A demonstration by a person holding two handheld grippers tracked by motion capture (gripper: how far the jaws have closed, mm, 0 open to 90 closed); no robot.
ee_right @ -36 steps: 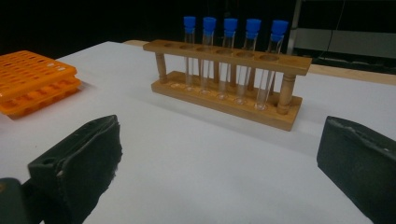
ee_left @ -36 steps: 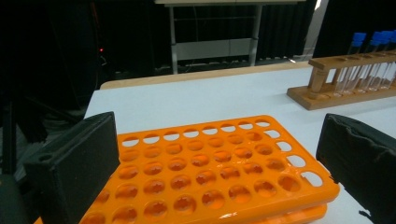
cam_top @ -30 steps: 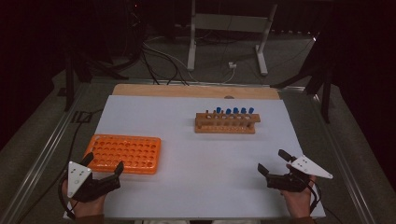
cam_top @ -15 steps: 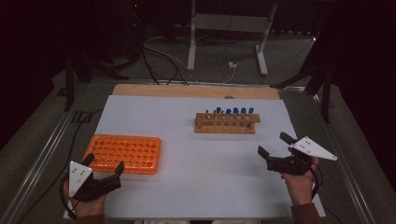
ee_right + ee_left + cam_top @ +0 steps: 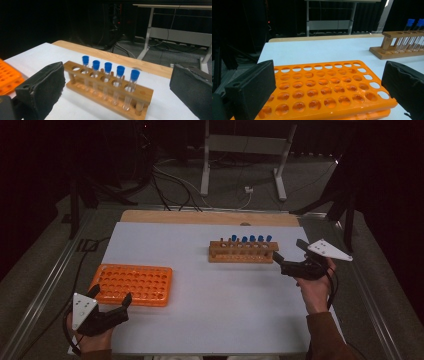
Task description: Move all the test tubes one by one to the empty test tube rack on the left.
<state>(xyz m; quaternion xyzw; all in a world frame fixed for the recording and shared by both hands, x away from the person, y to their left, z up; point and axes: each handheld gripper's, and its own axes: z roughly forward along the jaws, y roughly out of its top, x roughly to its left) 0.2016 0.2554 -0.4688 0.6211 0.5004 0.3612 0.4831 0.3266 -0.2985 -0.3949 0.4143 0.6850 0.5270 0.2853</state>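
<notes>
An orange tube rack (image 5: 132,284) with empty holes lies at the near left of the white table. My left gripper (image 5: 111,296) is open just in front of its near left corner. In the left gripper view the orange rack (image 5: 324,87) lies between and beyond the spread jaws of the left gripper (image 5: 327,93). A wooden rack (image 5: 242,253) with several blue-capped tubes (image 5: 251,239) stands right of centre. My right gripper (image 5: 288,250) is open, close to its right end. In the right gripper view, the right gripper (image 5: 117,92) is empty and faces the tubes (image 5: 108,67) in the wooden rack (image 5: 140,95).
The white table top (image 5: 210,315) rests on a wooden board (image 5: 200,217) showing at the far edge. Beyond it, on the floor, stand a metal table frame (image 5: 245,150) and cables (image 5: 175,185). Metal rails (image 5: 45,285) run along both table sides.
My right gripper has moved forward and slightly left, from the table's near right up to the wooden rack's right end. The left gripper has stayed put.
</notes>
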